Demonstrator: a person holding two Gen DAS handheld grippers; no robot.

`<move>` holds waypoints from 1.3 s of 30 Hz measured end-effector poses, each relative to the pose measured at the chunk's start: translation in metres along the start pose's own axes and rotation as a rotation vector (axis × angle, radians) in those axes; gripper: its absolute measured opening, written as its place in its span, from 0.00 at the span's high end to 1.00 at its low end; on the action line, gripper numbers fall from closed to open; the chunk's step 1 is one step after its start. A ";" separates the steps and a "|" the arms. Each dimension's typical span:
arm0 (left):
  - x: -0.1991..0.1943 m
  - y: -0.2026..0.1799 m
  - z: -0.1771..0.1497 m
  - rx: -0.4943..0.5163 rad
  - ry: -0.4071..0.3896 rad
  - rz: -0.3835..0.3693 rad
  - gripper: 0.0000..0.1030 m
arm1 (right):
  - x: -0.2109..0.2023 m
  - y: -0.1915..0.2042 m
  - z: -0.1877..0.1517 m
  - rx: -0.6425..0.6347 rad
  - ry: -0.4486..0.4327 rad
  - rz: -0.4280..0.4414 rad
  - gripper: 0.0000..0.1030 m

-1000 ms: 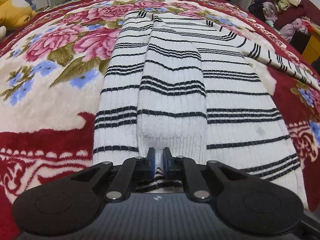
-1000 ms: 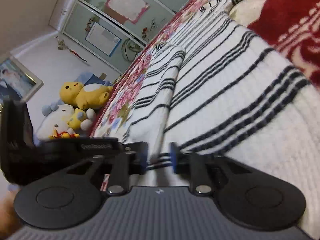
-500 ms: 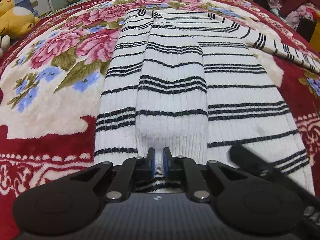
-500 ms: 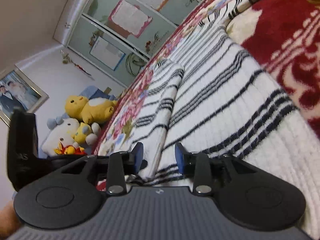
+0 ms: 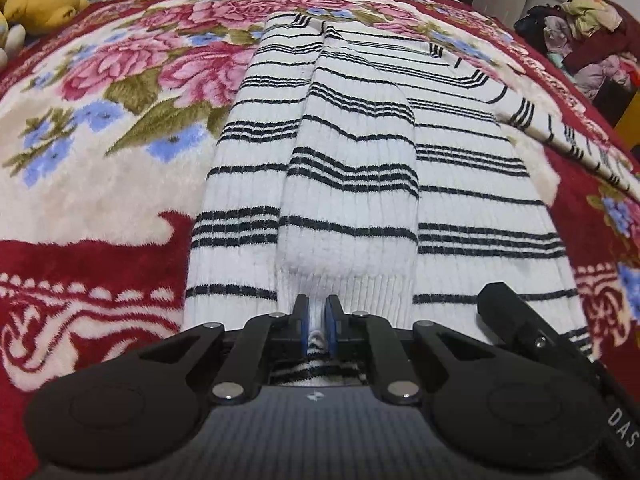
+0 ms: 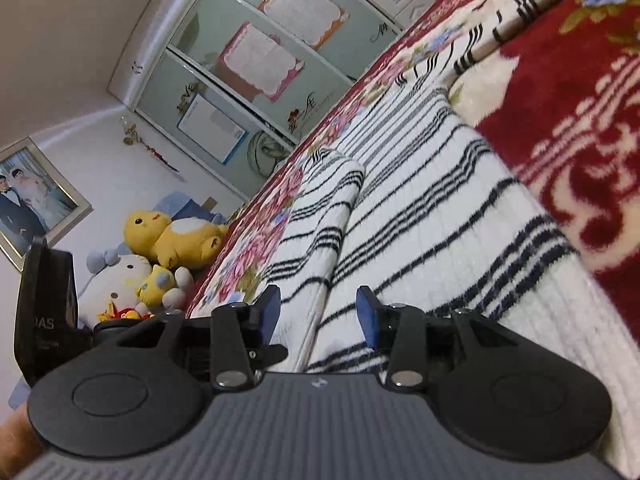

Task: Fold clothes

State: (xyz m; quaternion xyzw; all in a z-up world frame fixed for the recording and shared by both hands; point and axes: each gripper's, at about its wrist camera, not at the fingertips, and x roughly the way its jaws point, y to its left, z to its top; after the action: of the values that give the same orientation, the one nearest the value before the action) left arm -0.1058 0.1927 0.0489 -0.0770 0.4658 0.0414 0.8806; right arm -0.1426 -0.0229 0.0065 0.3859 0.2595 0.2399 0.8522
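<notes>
Sweater point(image 5: 460, 208) lies flat on the bed point(image 5: 100, 184), one sleeve point(image 5: 352, 184) folded down its middle. My left gripper point(image 5: 316, 322) still pinches the sleeve's cuff; my right gripper point(image 6: 318, 316) has spread its fingers wide over the hem, letting go. That fold looks set.

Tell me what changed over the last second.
The right gripper opened: its jaws, close together around the sweater hem a second ago, now stand wide apart, and its view has tilted up a little. The left gripper stays shut on the folded sleeve cuff. The sweater lies as before on the blanket.
</notes>
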 end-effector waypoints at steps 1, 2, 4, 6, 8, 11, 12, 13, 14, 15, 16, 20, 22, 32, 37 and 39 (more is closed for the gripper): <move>-0.003 0.000 0.002 -0.012 -0.003 -0.011 0.89 | 0.000 0.000 0.000 0.003 -0.004 -0.002 0.58; -0.006 0.000 0.004 -0.023 -0.006 -0.021 0.90 | -0.001 0.000 0.000 0.005 -0.007 -0.004 0.58; -0.013 0.000 0.008 -0.046 -0.012 -0.042 0.91 | -0.002 0.000 0.001 0.009 -0.017 -0.008 0.58; -0.021 -0.003 0.012 -0.054 -0.032 -0.072 0.91 | -0.004 -0.001 0.006 0.007 -0.051 -0.011 0.58; -0.033 -0.016 0.016 -0.005 -0.096 -0.128 0.91 | -0.007 -0.001 0.011 0.005 -0.084 -0.013 0.58; -0.012 -0.029 0.018 0.045 -0.051 -0.159 0.83 | -0.008 -0.004 0.017 0.010 -0.117 -0.021 0.50; -0.001 -0.025 0.016 0.016 -0.020 -0.161 0.83 | 0.001 -0.011 0.015 0.045 -0.060 -0.035 0.48; 0.011 -0.021 0.014 -0.014 0.012 -0.163 0.85 | 0.009 -0.016 0.013 0.064 -0.017 -0.050 0.56; 0.022 -0.018 0.012 -0.044 0.043 -0.165 0.85 | 0.009 -0.014 0.012 0.037 -0.019 -0.064 0.56; 0.027 -0.015 0.012 -0.066 0.063 -0.170 0.85 | 0.007 -0.011 0.013 0.019 -0.028 -0.061 0.55; 0.021 -0.014 0.014 -0.072 0.065 -0.175 0.86 | 0.003 -0.007 0.014 0.010 -0.042 -0.046 0.55; -0.007 -0.026 0.014 0.032 -0.017 -0.179 0.81 | -0.011 0.002 0.022 -0.041 -0.104 -0.035 0.40; 0.010 -0.032 0.009 0.103 0.006 -0.157 0.59 | -0.004 -0.006 0.024 -0.005 -0.052 -0.054 0.38; 0.012 -0.048 0.001 0.118 0.006 -0.203 0.54 | -0.012 -0.036 0.044 0.099 -0.059 -0.114 0.37; 0.014 -0.051 0.010 0.010 0.061 -0.184 0.66 | -0.025 -0.045 0.058 0.136 -0.111 -0.130 0.37; -0.008 -0.057 0.014 0.034 -0.011 -0.242 0.63 | -0.032 -0.044 0.063 0.111 -0.156 -0.126 0.37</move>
State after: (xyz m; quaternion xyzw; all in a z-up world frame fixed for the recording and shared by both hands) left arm -0.0909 0.1393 0.0687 -0.1176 0.4491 -0.0726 0.8827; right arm -0.1185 -0.1019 0.0158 0.4330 0.2291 0.1401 0.8605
